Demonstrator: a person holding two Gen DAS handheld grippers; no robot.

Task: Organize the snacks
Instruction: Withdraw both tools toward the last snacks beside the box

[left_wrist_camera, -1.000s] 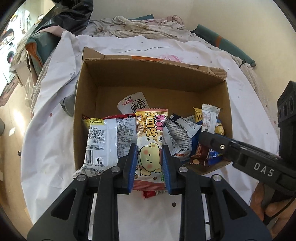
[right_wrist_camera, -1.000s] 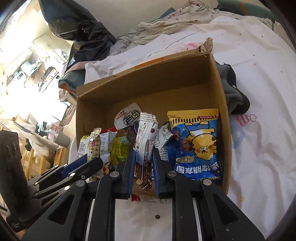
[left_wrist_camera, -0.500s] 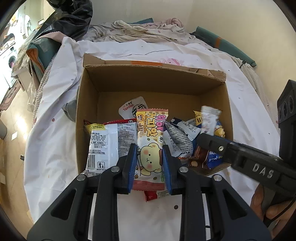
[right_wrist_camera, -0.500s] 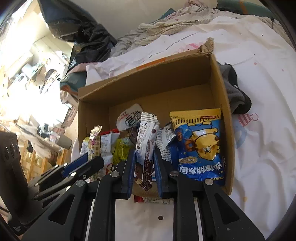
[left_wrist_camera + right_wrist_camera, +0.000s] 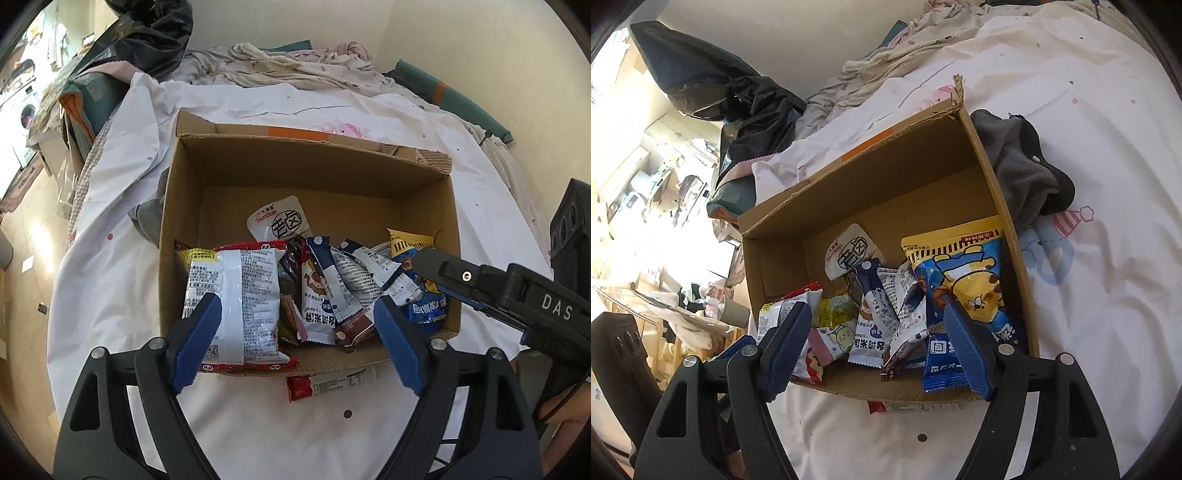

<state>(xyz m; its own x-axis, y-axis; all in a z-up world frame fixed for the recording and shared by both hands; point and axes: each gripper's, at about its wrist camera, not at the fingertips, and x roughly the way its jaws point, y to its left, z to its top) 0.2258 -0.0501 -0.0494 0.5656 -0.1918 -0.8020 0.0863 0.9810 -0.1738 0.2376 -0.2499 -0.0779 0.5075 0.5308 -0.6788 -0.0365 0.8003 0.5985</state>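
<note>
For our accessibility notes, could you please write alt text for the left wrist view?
The left tongs hang open and empty over a cardboard box on a white sheet, its near half crowded with snack packets, the largest a white bag. The right tongs reach in from the right.

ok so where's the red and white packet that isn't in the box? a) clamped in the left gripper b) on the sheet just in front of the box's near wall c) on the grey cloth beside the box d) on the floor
b: the red and white packet lies flat on the white sheet just outside the near wall of the cardboard box, and the left gripper is open and holds nothing.
</note>
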